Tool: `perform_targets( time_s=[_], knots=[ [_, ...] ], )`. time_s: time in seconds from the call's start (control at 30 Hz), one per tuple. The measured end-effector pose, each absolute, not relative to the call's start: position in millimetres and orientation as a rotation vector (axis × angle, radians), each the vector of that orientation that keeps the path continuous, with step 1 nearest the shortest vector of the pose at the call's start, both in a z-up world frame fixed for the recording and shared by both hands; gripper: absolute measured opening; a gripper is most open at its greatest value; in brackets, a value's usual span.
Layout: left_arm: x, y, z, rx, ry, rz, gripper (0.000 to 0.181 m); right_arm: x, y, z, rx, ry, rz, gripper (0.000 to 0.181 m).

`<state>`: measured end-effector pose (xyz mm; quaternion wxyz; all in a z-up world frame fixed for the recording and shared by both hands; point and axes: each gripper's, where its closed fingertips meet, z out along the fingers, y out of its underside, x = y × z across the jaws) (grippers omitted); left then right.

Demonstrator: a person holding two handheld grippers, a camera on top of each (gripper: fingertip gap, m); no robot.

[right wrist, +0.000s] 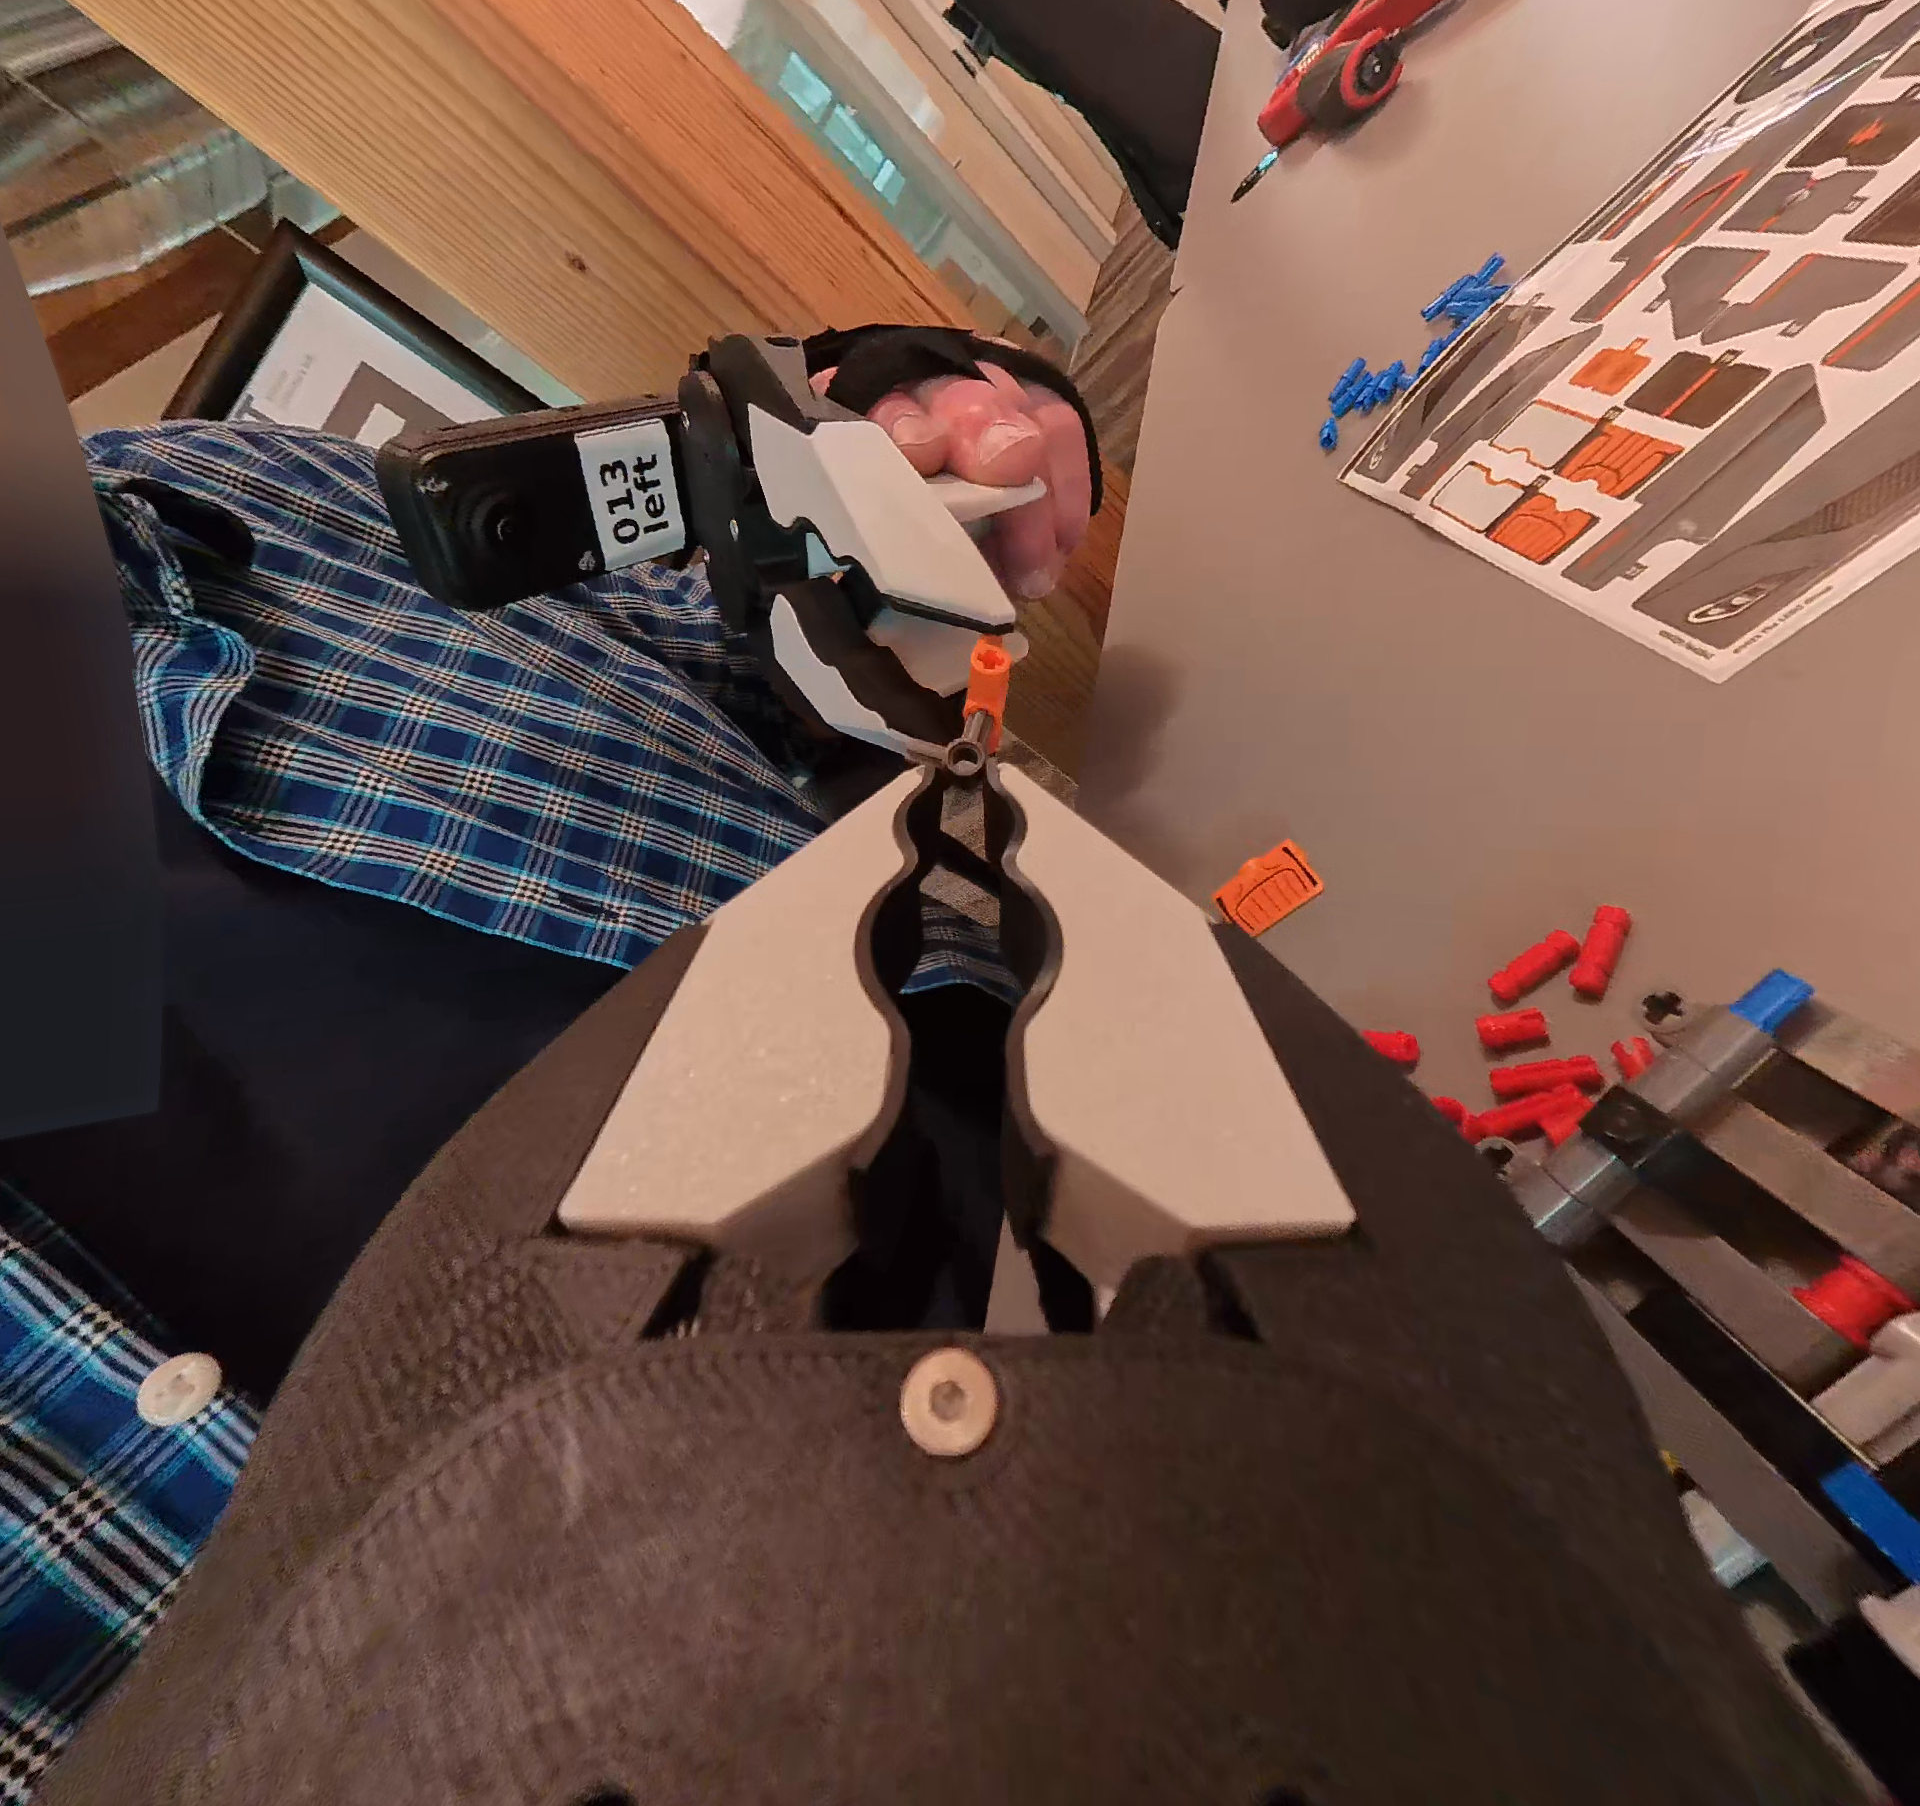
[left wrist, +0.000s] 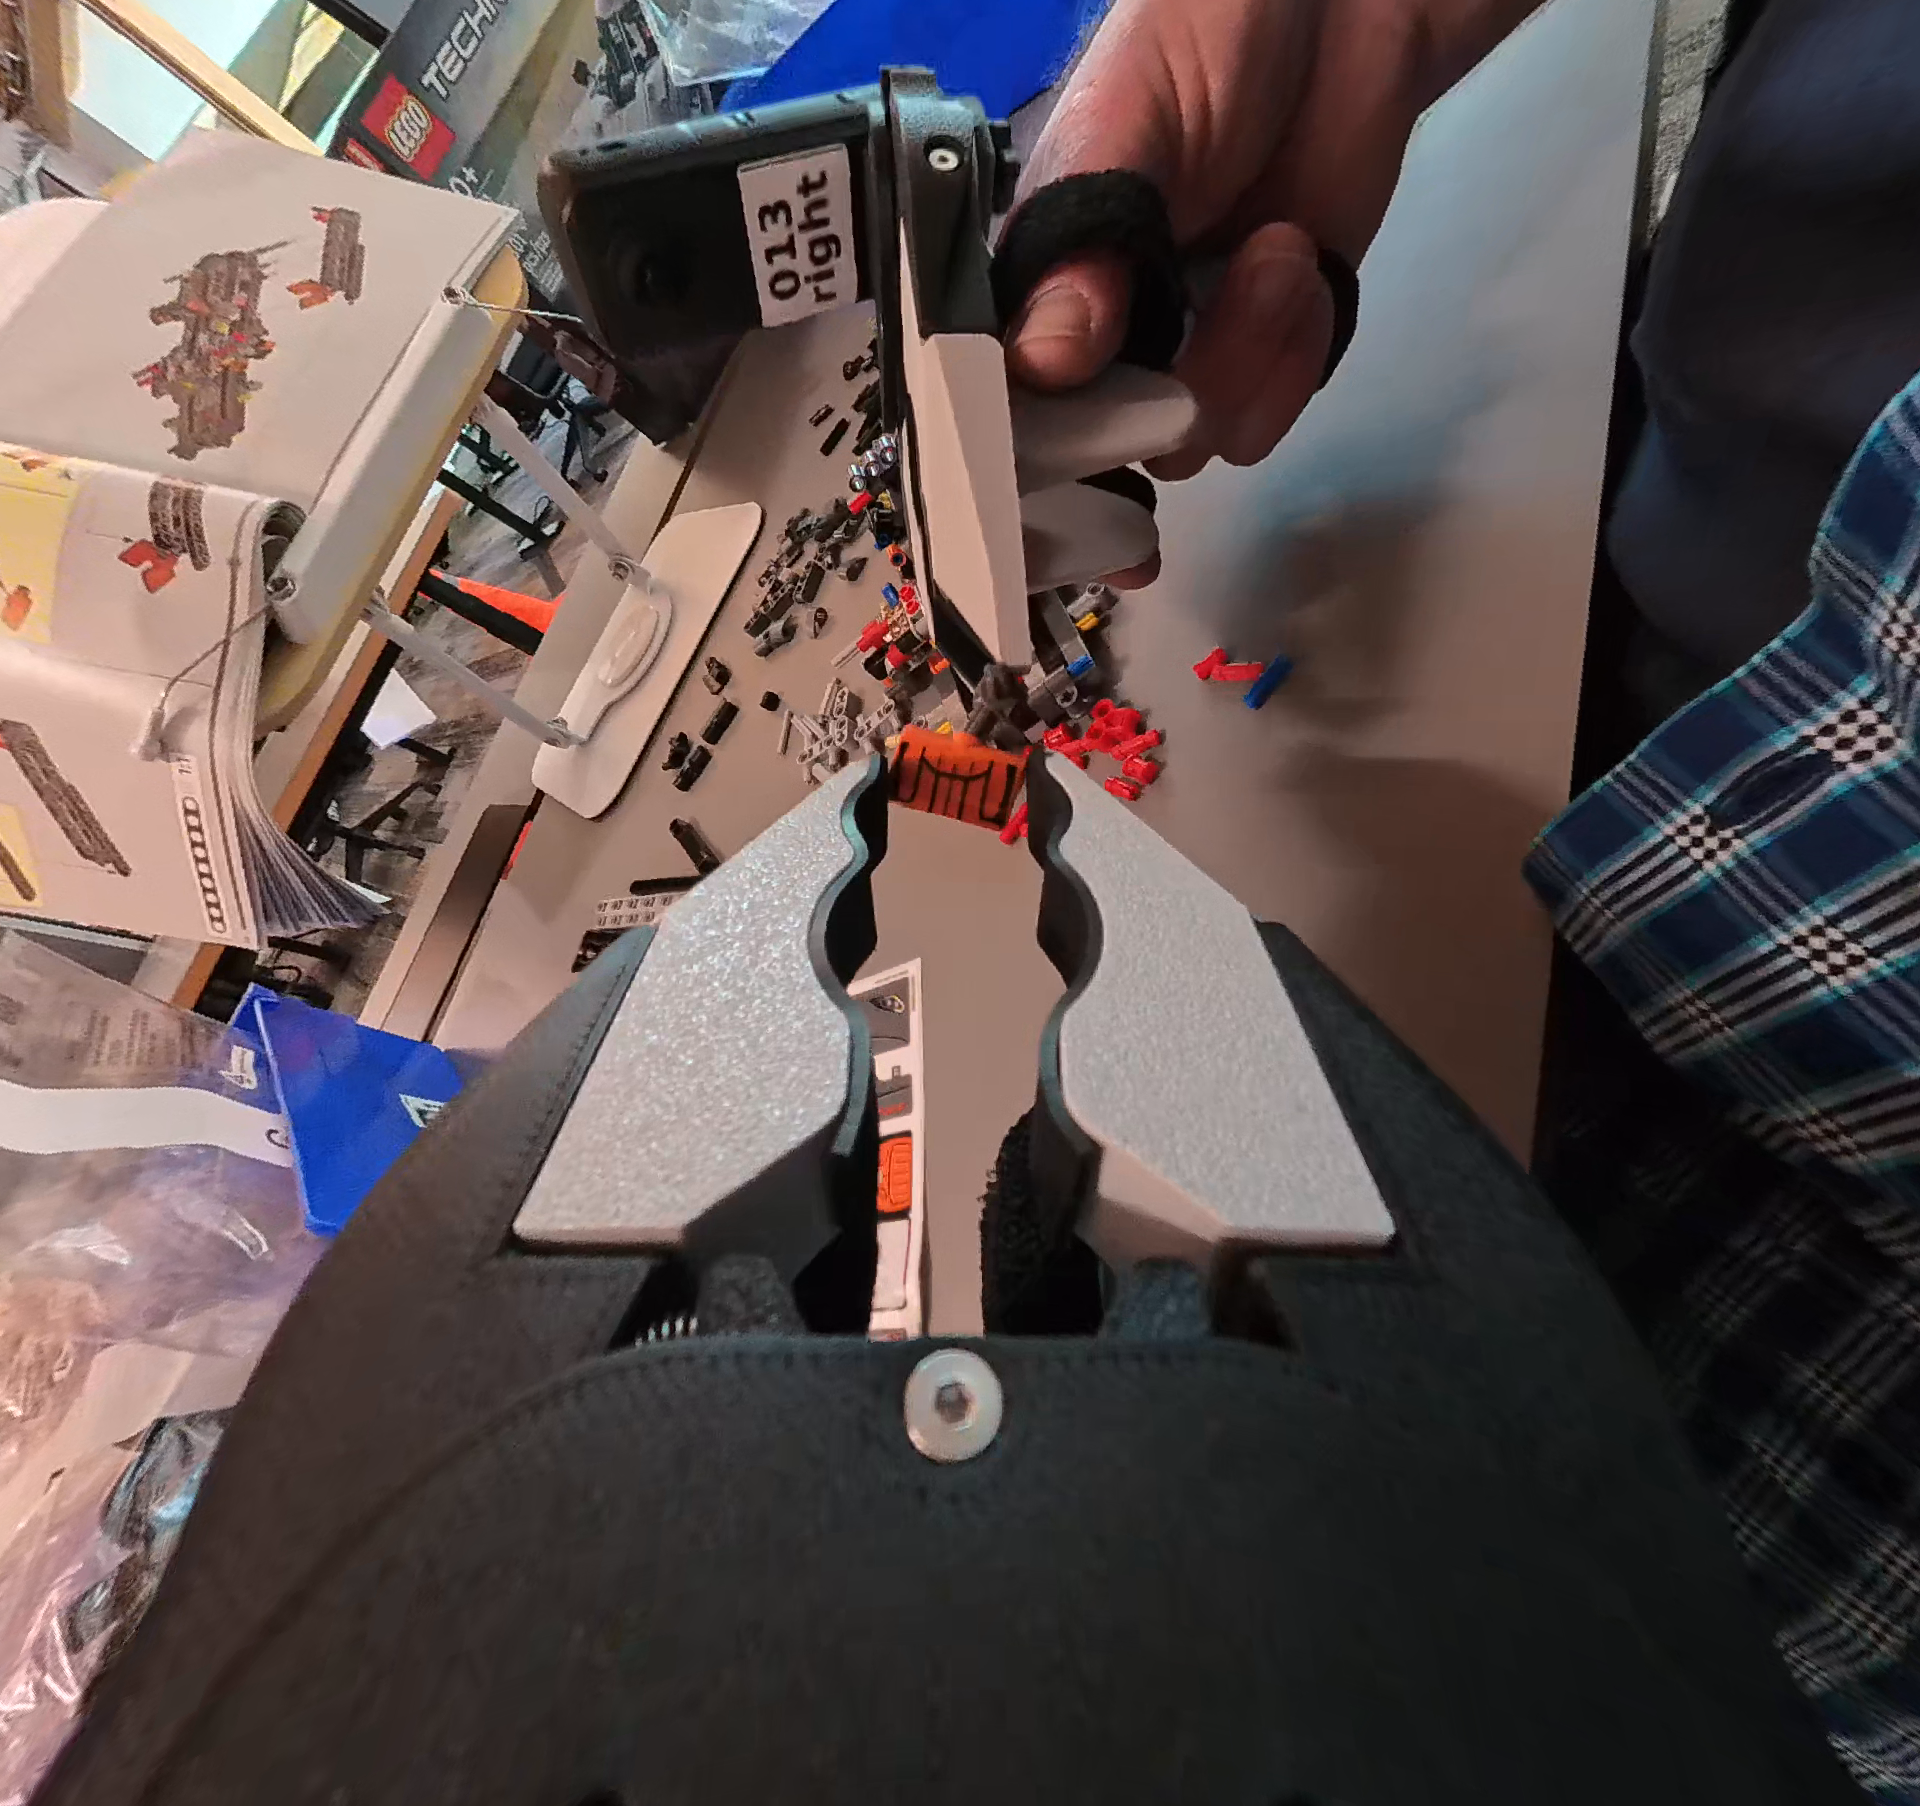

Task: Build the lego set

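My left gripper [left wrist: 956, 769] is shut on a small orange connector [left wrist: 933, 746], held in the air at the table's edge. It also shows in the right wrist view [right wrist: 982, 665], where the orange connector [right wrist: 987, 676] sits between its tips. My right gripper [right wrist: 961, 769] is shut on a small dark grey connector [right wrist: 968, 754]. A short grey pin joins this connector to the orange one. In the left wrist view the right gripper [left wrist: 997, 681] comes down from above, tip to tip with the left. An orange stickered panel [right wrist: 1268, 889] lies on the table nearby.
An open instruction booklet [left wrist: 208, 354] stands on a holder at the left, with the set's box [left wrist: 457, 42] behind. Loose parts [left wrist: 831, 561], red pins [right wrist: 1538, 1029], blue pins [right wrist: 1392, 364], a sticker sheet [right wrist: 1662, 354] and a partial grey build [right wrist: 1714, 1185] lie on the table [right wrist: 1351, 665]. My two grippers' fingertips are within a few centimetres of each other.
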<state>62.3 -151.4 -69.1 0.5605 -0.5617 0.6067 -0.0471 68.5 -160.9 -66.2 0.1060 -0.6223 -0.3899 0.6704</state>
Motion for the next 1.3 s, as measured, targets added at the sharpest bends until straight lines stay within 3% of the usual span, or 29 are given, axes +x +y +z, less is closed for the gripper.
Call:
perform_targets(
  time_s=[1.3],
  knots=[
    [74.1,-158.2,-31.3,-1.139,1.441,-0.123,0.025,78.4,-168.7,-28.8,-1.648,-1.114,2.304,0.004]
  ],
)
